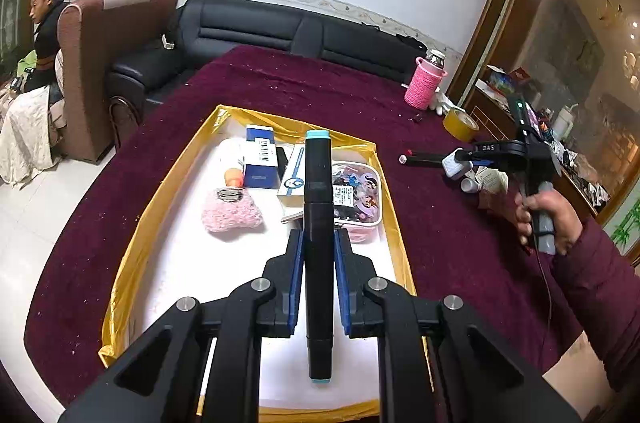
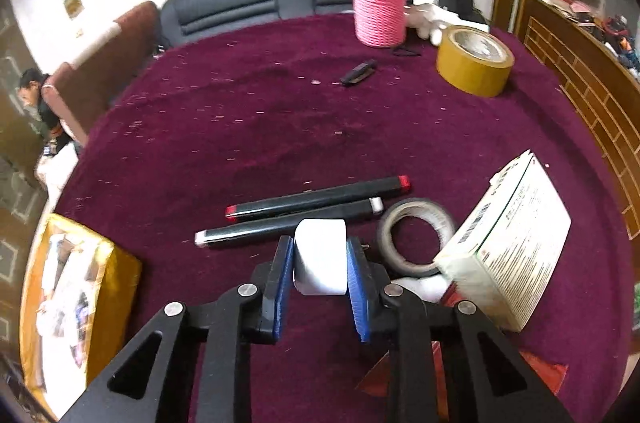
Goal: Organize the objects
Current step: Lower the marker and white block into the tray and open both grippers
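Blue-padded left gripper (image 1: 318, 263) clamps a black marker with teal caps (image 1: 318, 223) above the gold-rimmed white tray (image 1: 394, 223); right gripper (image 2: 320, 259) squeezes a white plastic charger block (image 2: 320, 257) over the maroon-clothed tabletop (image 2: 280, 127), two black markers (image 2: 316, 201) just beyond

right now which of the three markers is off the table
The marker with teal ends, clamped in the left claw above the tray. The red-tipped marker and white-tipped marker lie on the cloth.
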A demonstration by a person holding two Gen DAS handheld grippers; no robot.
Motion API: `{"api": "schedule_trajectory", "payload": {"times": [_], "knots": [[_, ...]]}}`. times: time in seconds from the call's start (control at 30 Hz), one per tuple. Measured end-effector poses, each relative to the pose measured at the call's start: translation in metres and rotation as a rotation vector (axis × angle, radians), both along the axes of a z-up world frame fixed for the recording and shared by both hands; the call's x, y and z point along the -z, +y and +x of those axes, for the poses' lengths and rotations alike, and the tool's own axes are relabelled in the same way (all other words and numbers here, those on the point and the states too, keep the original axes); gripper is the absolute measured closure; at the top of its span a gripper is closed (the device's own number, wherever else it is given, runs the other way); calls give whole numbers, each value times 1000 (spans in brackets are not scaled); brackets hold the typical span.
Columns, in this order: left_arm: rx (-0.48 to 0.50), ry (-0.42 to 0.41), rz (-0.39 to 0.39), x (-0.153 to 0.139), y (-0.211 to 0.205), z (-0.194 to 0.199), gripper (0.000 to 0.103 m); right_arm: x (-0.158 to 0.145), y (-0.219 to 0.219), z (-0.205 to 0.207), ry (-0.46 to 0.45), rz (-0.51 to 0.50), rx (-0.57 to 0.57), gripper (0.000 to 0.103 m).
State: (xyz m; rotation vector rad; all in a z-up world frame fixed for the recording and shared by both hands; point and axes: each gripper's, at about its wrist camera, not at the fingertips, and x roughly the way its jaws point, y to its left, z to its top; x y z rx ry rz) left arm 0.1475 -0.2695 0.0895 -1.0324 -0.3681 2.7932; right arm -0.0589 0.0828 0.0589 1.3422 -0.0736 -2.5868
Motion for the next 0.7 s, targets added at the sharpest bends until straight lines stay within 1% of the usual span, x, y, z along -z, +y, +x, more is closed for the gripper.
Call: {"api": "schedule_trajectory", "payload": {"times": [0.13,0.23,0.4,0.53,0.7], "knots": [[-8,-18,-26,4,0,0,88,-12,-8,21,24,-44,-46,75],[-19,-42,-46,6,-2,-3,88,-27,-16,42,48,-97,-88,75],[-44,-87,-87,12,-7,-10,88,-52,-46,80,74,-194,-210,75],[-41,-154,-80,24,-13,-19,88,-54,-82,105,25,-270,-338,74],[-28,-225,-108,38,-13,-35,88,-32,-133,134,-82,-324,-484,74]]}}
